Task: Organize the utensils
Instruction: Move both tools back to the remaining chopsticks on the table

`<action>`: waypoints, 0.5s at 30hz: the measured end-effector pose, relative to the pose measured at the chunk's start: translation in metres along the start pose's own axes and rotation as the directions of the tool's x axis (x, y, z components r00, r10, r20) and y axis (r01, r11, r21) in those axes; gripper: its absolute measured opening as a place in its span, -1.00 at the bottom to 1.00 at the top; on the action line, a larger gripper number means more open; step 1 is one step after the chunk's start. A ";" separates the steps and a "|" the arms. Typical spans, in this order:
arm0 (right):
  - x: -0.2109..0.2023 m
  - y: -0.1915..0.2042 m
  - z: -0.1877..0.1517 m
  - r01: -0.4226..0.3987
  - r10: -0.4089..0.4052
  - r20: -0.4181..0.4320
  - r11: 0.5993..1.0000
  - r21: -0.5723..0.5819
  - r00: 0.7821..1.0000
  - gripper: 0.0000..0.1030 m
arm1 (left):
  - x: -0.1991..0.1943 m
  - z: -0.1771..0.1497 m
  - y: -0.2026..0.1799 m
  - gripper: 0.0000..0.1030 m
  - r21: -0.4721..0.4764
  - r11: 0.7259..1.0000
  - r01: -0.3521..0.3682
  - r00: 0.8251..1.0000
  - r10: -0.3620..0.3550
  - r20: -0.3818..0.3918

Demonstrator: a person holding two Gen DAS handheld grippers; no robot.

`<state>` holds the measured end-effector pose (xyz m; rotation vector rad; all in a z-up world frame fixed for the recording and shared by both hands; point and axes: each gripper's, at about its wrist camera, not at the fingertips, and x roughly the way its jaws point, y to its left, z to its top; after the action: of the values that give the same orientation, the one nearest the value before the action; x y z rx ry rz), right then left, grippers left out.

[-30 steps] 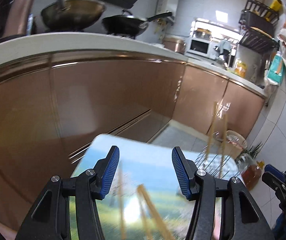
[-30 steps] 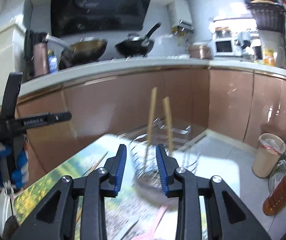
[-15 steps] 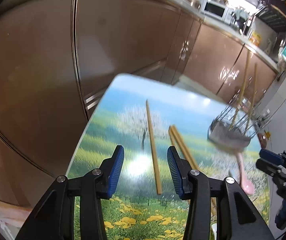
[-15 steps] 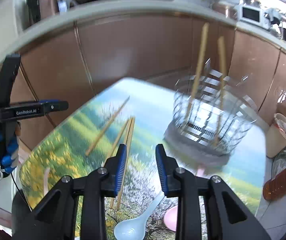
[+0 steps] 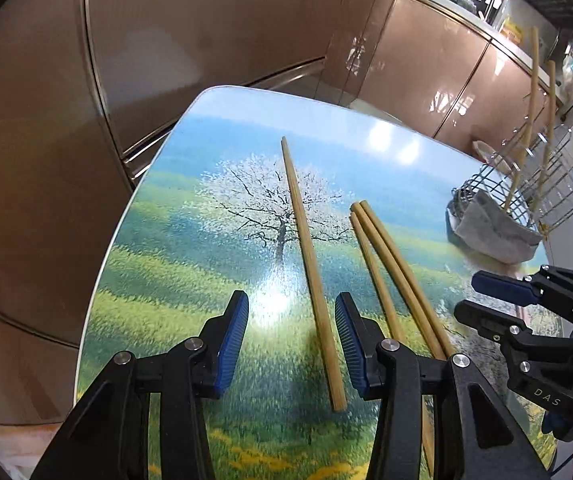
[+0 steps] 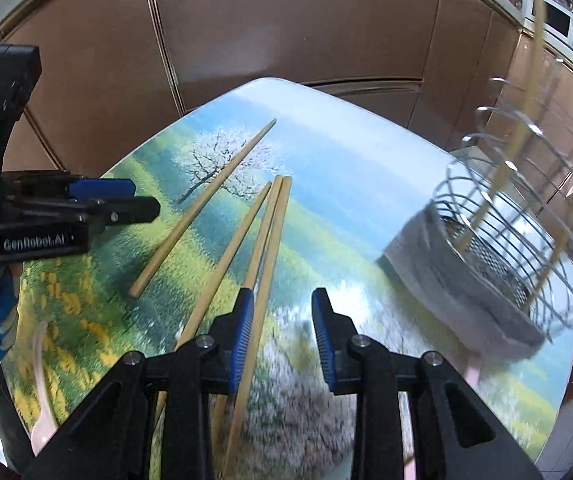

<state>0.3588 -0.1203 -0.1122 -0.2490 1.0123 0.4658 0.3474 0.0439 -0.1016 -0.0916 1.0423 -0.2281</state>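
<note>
Landscape-printed table (image 5: 174, 264) bears loose chopsticks (image 5: 310, 276) and a wire basket (image 5: 526, 208)

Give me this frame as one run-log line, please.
left gripper: open, lone wooden chopstick between jaws, ungripped | right gripper: open, empty, beside three chopsticks | wire utensil basket: holds two chopsticks

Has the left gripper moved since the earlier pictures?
Yes. The left gripper tipped down: the counter with pans left its view, and the table fills it.
</note>
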 end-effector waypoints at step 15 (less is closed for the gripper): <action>0.026 0.001 0.014 0.005 -0.006 -0.057 1.000 -0.024 0.998 -0.45 | 0.029 0.010 -0.010 -0.15 0.062 0.998 -0.005 0.998 0.009 -0.054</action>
<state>0.3811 -0.1071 -0.1273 -0.2877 1.0619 0.4685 0.3692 0.0275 -0.1193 -0.0260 1.0890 -0.2576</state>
